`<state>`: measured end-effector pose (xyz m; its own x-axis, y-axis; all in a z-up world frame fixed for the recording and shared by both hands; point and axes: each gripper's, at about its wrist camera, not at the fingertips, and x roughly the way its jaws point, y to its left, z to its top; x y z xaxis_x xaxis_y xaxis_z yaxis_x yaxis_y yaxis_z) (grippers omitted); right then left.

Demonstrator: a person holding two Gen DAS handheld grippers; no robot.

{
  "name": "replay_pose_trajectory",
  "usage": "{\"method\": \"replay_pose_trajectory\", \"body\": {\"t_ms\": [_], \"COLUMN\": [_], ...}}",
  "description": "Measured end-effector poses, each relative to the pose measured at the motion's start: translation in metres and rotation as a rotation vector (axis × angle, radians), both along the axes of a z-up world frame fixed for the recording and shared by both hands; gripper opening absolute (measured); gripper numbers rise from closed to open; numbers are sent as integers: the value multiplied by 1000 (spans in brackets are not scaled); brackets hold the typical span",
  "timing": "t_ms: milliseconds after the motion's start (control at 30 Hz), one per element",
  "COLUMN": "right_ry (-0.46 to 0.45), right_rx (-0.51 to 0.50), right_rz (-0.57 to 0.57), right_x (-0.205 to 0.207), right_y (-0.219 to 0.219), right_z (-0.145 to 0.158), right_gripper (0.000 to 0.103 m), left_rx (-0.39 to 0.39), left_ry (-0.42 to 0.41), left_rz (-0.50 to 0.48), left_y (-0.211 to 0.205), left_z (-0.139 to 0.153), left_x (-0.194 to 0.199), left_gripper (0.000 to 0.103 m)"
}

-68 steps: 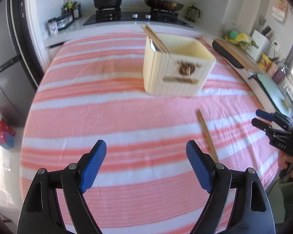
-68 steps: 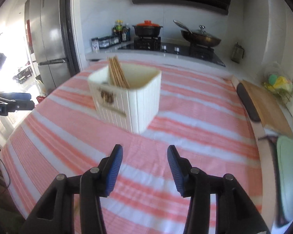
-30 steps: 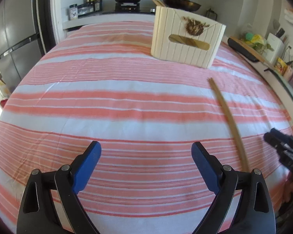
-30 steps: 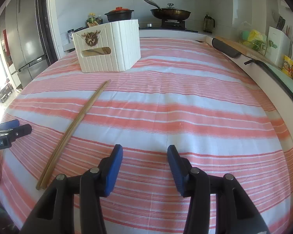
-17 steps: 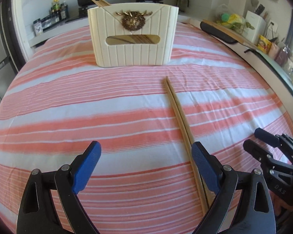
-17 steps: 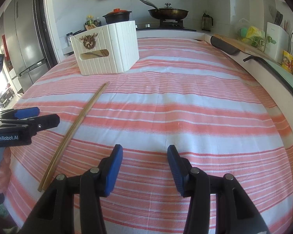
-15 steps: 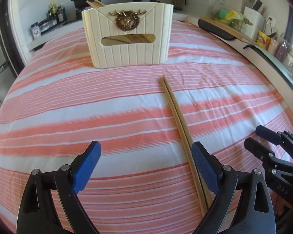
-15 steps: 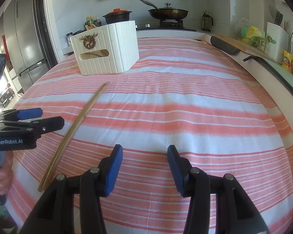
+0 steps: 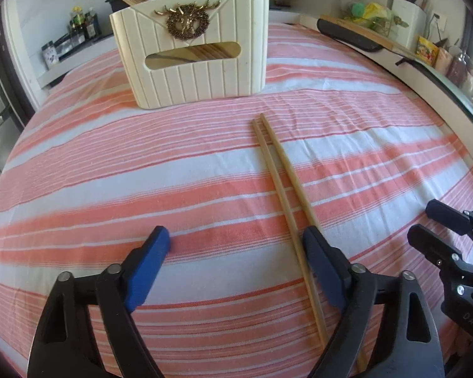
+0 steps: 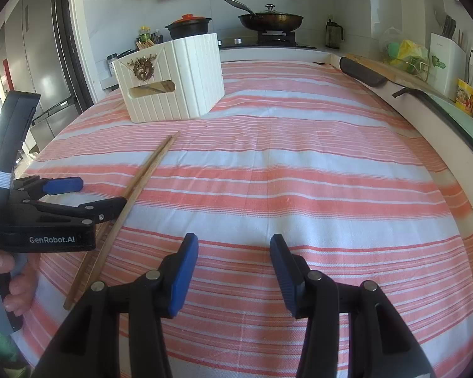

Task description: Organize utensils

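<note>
Straddling the near part of the chopsticks, the left tongs stand fairly wide with their blue pads low over the striped cloth; the jaws have just been closing, yet the frames show no pad pressing on the wood. The pair lies just inside the right-hand pad, well off the middle of the gap, so the other pad has a long way to travel; I judge this an approach to a pinch, not a grip. Beside the chopsticks, on their far side from the left tongs, the right tongs hang over bare cloth with a moderate gap and nothing between them, probably held clear so as not to crowd the pick.

The chopsticks are two slim, pale wooden sticks, lying side by side and nearly touching along their length, their far tips pointing toward the cream box. Being thin and flat on soft fabric, they look awkward to lift; a pad could drag a fold of cloth or take only one stick.

Beyond the chopsticks' far tips, apart from them, the box stands upright on the bench: ribbed walls, a slot handle, a brass deer emblem. More chopsticks lean inside it, so it is presumably where this pair belongs. Farther off are a pot and a pan on a stove.
</note>
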<state>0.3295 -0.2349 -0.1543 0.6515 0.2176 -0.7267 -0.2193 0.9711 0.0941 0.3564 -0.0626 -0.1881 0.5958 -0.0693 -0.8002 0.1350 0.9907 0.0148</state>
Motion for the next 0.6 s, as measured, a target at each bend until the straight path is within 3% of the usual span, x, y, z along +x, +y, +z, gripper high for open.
{"method": "replay_pose_trajectory", "body": {"t_ms": [67, 133, 167, 200, 433, 600], "right_ry": [0, 1, 1, 1, 6, 39], "right_rx": [-1, -1, -1, -1, 12, 30], "right_rz": [-2, -3, -3, -3, -4, 21], "right_x": [0, 0, 0, 0, 1, -4], "right_y": [0, 0, 0, 0, -2, 12], "right_z": [0, -1, -1, -1, -1, 7], "right_gripper": [48, 48, 48, 48, 48, 50], "left_rx": [12, 34, 33, 14, -57, -82], "left_ry": [-17, -31, -30, -22, 11, 18], "left_rz": [-9, 2, 13, 25, 188, 220], "left_y": [-2, 0, 4, 10, 75, 102], "left_z": [3, 5, 5, 4, 5, 4], "left_x": [-3, -5, -5, -6, -33, -59], "left_gripper": [52, 16, 9, 5, 4, 4]}}
